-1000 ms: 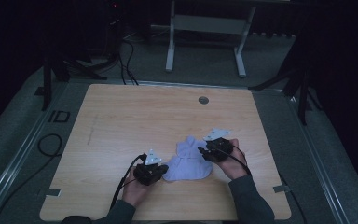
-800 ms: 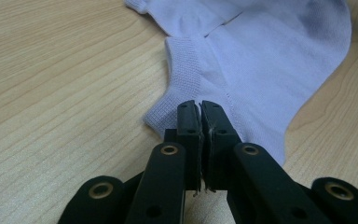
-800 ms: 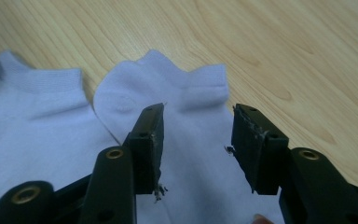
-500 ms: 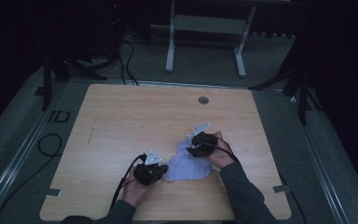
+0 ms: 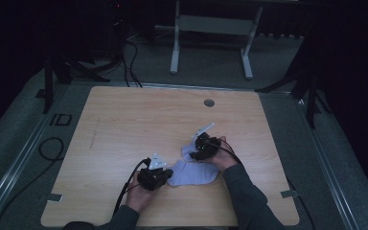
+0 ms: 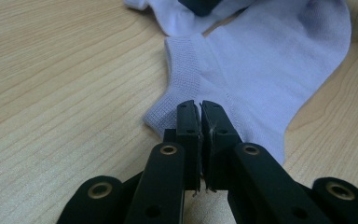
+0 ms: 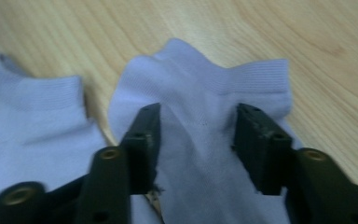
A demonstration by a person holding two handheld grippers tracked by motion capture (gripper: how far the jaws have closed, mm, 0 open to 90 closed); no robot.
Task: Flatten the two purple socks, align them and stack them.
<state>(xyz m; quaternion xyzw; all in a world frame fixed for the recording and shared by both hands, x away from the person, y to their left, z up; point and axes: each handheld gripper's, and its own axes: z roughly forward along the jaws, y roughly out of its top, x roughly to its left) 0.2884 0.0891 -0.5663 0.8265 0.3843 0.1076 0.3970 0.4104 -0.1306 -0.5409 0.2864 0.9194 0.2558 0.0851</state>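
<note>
Two pale lilac knitted ankle socks are lying on the light wooden surface (image 5: 124, 124), near its front edge, well short of the round grey grommet (image 5: 209, 102) at the far side.

The nearer sock (image 5: 194, 175) is resting flat, on the person's side of the grommet. The left gripper (image 5: 155, 178) is sitting at that sock's left end. In the left gripper view its black fingers (image 6: 189, 126) are pressed together, pinching the ribbed cuff edge of the nearer sock (image 6: 270, 79); a thin fold of fabric is showing between the pads.

The second sock (image 5: 188, 152) is lying just beyond the first, closer to the grommet, the two touching or overlapping; which one, I cannot tell. The right gripper (image 5: 202, 147) is positioned over it. In the right gripper view its fingers (image 7: 147, 133) are standing spread on either side of a raised ridge of the second sock (image 7: 200, 98), and have just been closing. The pads are not yet pressing the fabric. The ribbed cuff is pointing away from the fingers.
</note>
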